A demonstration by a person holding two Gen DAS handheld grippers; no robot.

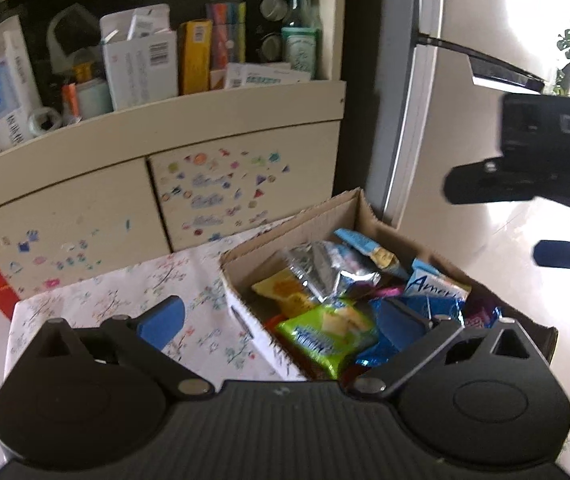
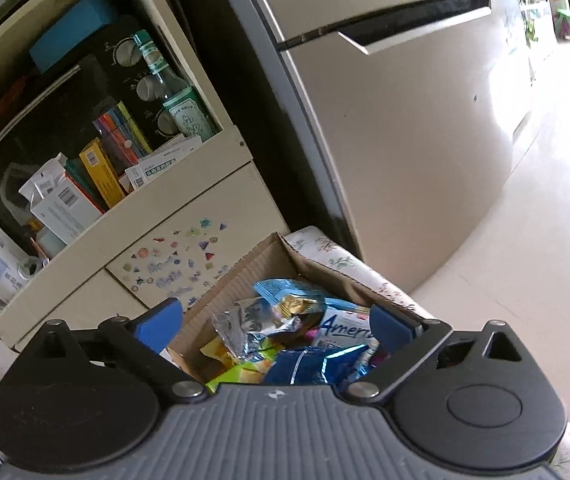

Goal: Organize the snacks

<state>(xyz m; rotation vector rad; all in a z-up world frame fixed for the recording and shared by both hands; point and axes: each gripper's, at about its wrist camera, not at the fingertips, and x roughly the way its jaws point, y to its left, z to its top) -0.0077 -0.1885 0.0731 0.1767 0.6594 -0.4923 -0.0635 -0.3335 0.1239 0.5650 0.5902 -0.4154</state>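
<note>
On the left, a cream cabinet (image 1: 205, 120) holds a shelf crammed with boxes, a yellow carton (image 1: 194, 56), a pack of coloured markers (image 1: 227, 34) and a green-labelled glass bottle (image 1: 299, 36) standing upright in front of a black appliance with round dials (image 1: 271, 6); the print on the boxes is too small to read. The cabinet doors below are dotted with small coloured stickers (image 1: 221, 188). In front of it a worktop with a floral cloth (image 1: 133, 292) carries an open cardboard box (image 1: 305, 220) filled with snack packets: a crumpled silver foil packet (image 1: 325, 268), a yellow packet (image 1: 281, 288), a green packet (image 1: 325, 332) with blurred blue lettering, shiny blue wrappers (image 1: 417, 312), and a white-and-blue packet (image 1: 435, 284) reading "Ameri", the rest hidden. The left tool (image 1: 281, 320) hangs above the box's near end with its blue-padded jaws spread wide and nothing between them. The left wrist view alone shows the right tool (image 1: 525, 220) off to the right, with the letters "DA" on its black body. The right wrist view shows that tool (image 2: 277, 324) wide apart too, empty, over the same box, plus a blue block (image 2: 71, 32) on top of the appliance and the beige fridge (image 2: 405, 120) with its long recessed handle, beside a bright tiled floor (image 2: 525, 280).
</note>
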